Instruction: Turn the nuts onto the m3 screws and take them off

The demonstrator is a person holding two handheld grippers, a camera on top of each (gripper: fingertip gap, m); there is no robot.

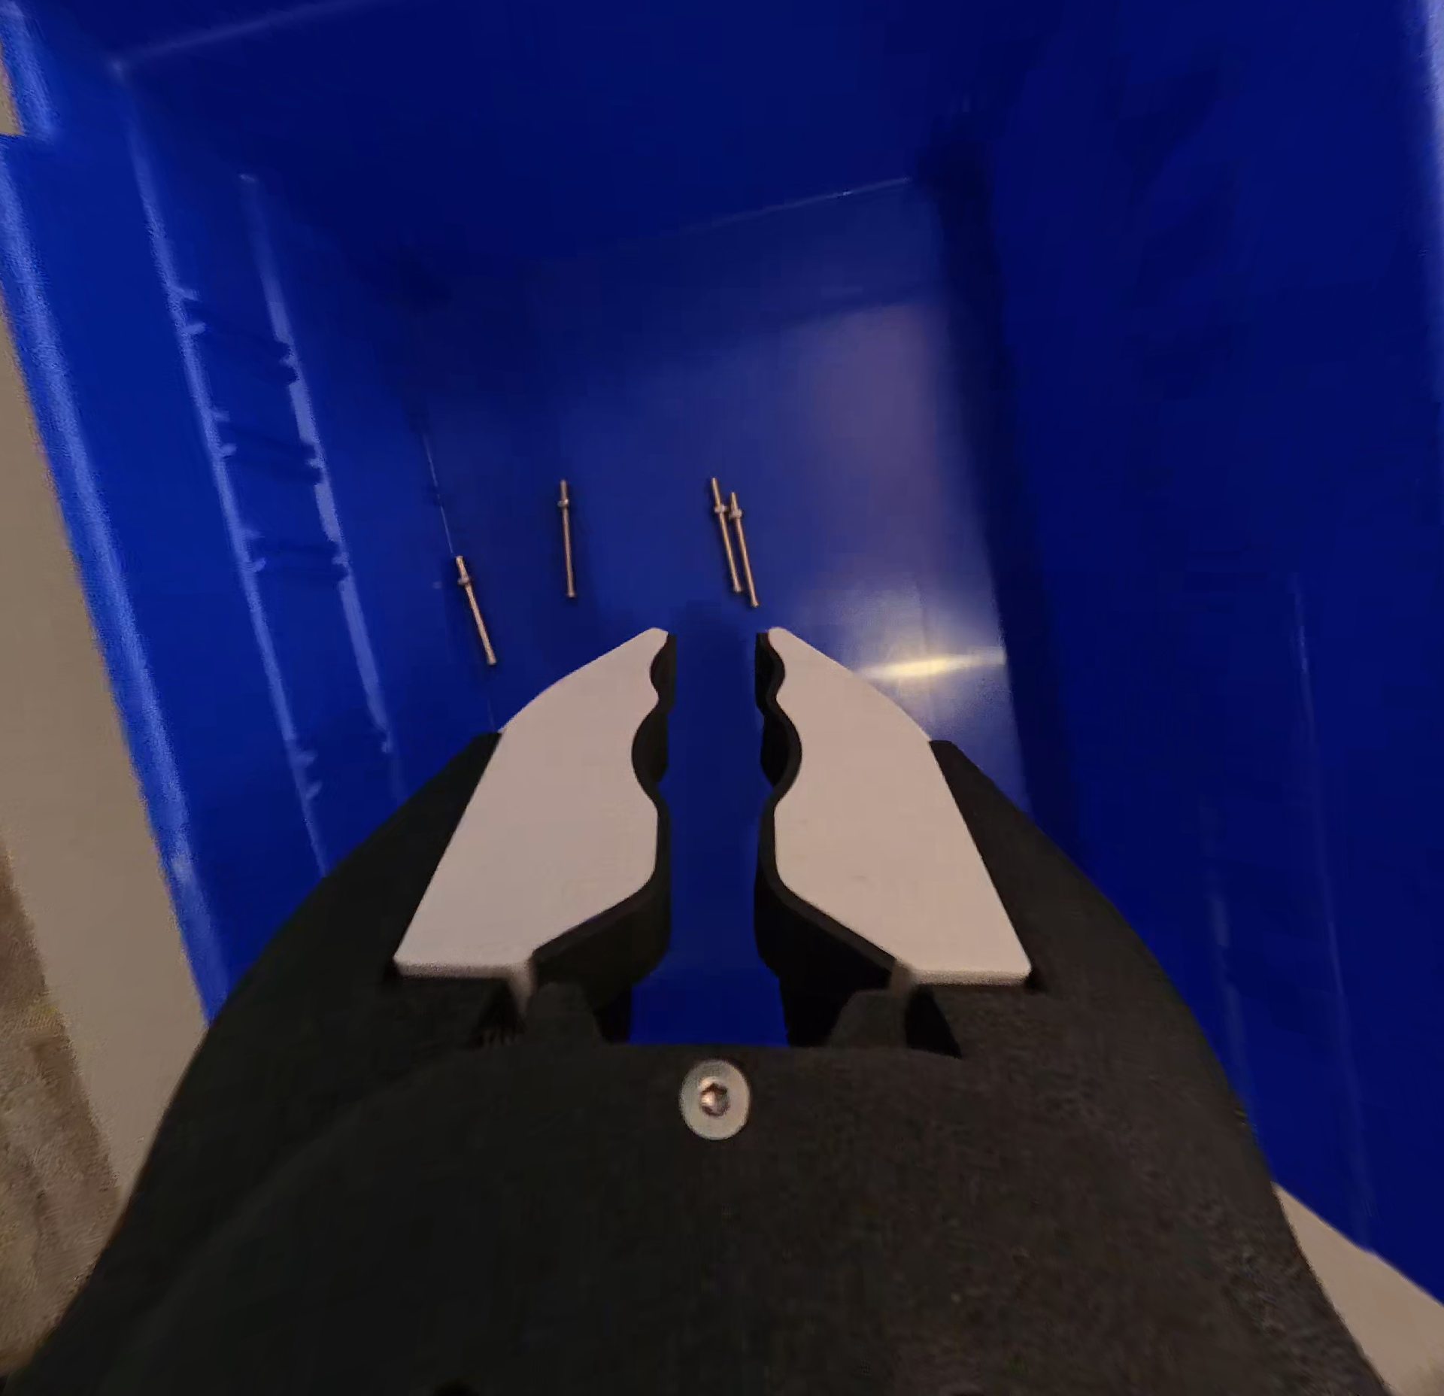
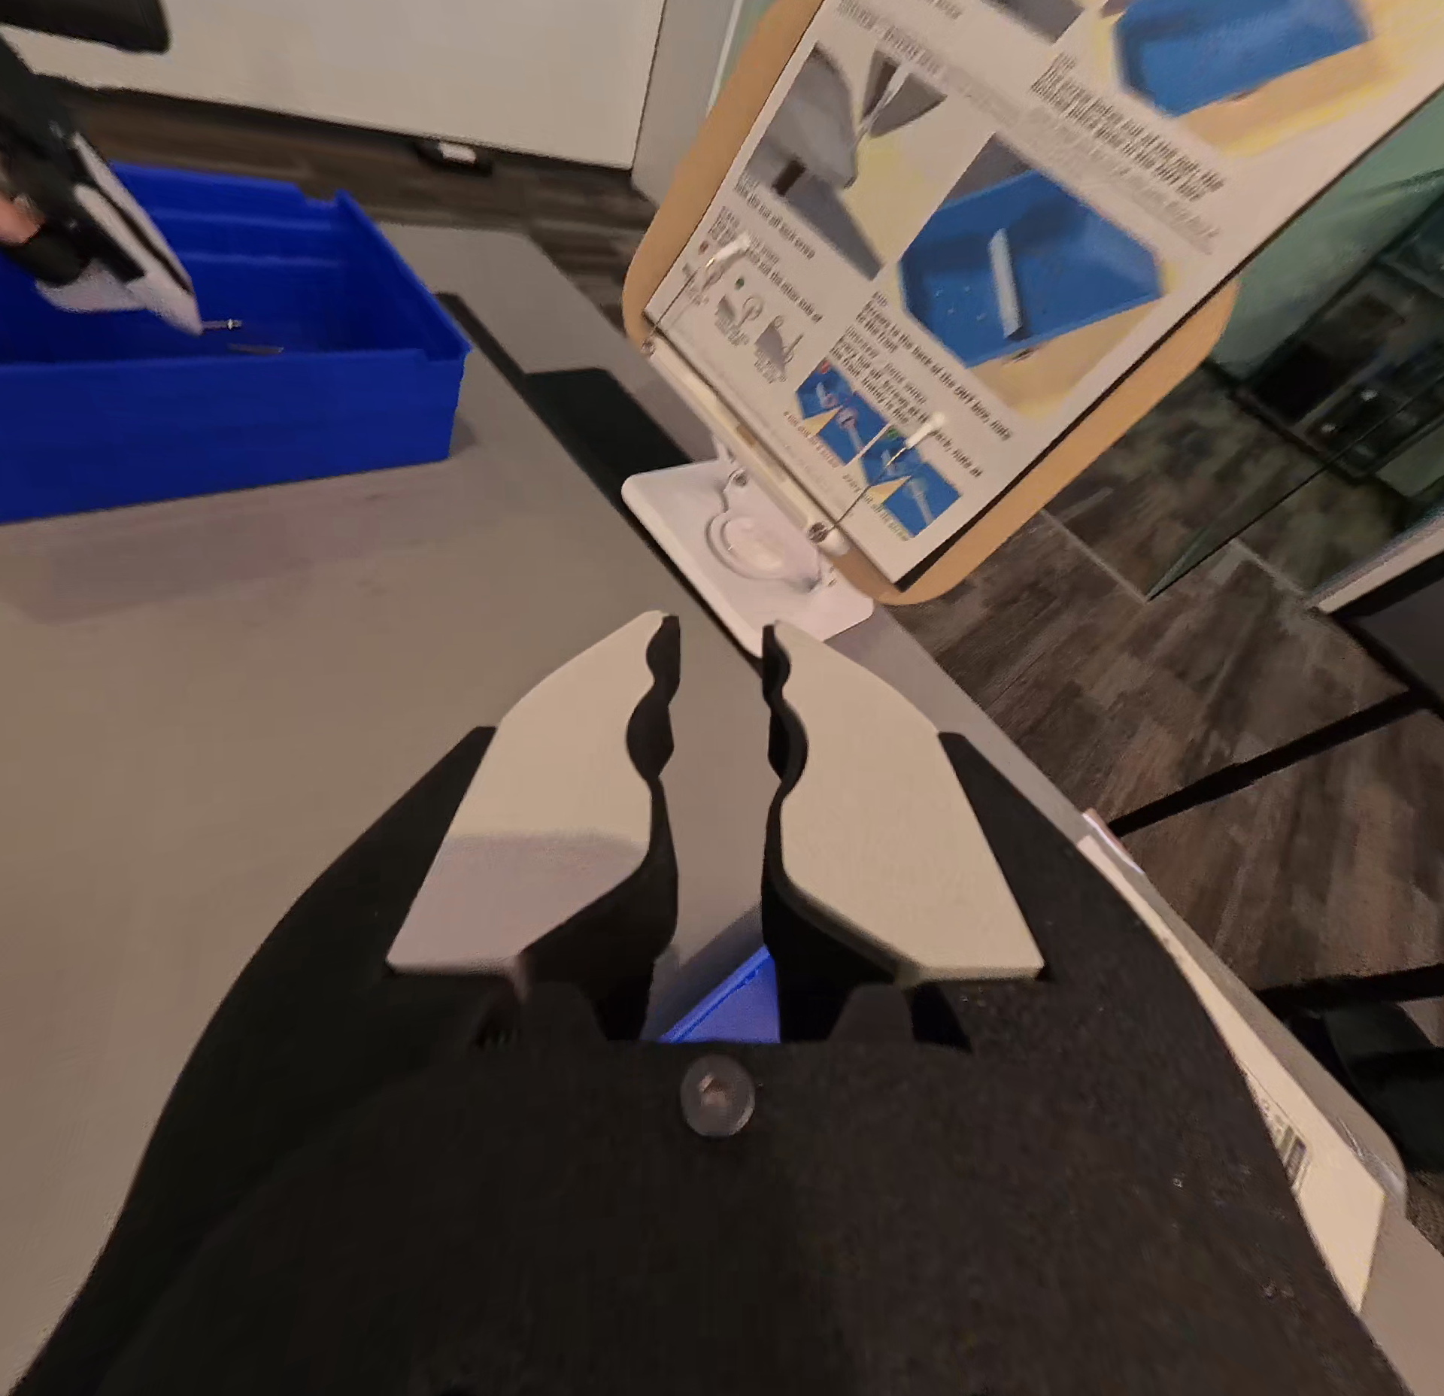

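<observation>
Several thin M3 screws lie on the floor of a blue bin (image 1: 898, 421): one (image 1: 475, 612) at the left, one (image 1: 568, 538) in the middle, a touching pair (image 1: 734, 542) at the right. Each carries a small nut near its far end. My left gripper (image 1: 717, 639) is open and empty inside the bin, just short of the screws. It also shows far off in the right wrist view (image 2: 184, 315), tips low in the bin (image 2: 375, 389) beside two screws. My right gripper (image 2: 719, 628) is open and empty above the grey table (image 2: 234, 694).
A printed instruction board (image 2: 977, 264) on a white stand (image 2: 703, 514) is at the table's far right edge. A blue bin corner (image 2: 727, 1003) shows under my right gripper. The table edge (image 2: 1094, 850) drops to dark wood floor on the right. About 50 cm separates my left fingertips from my right.
</observation>
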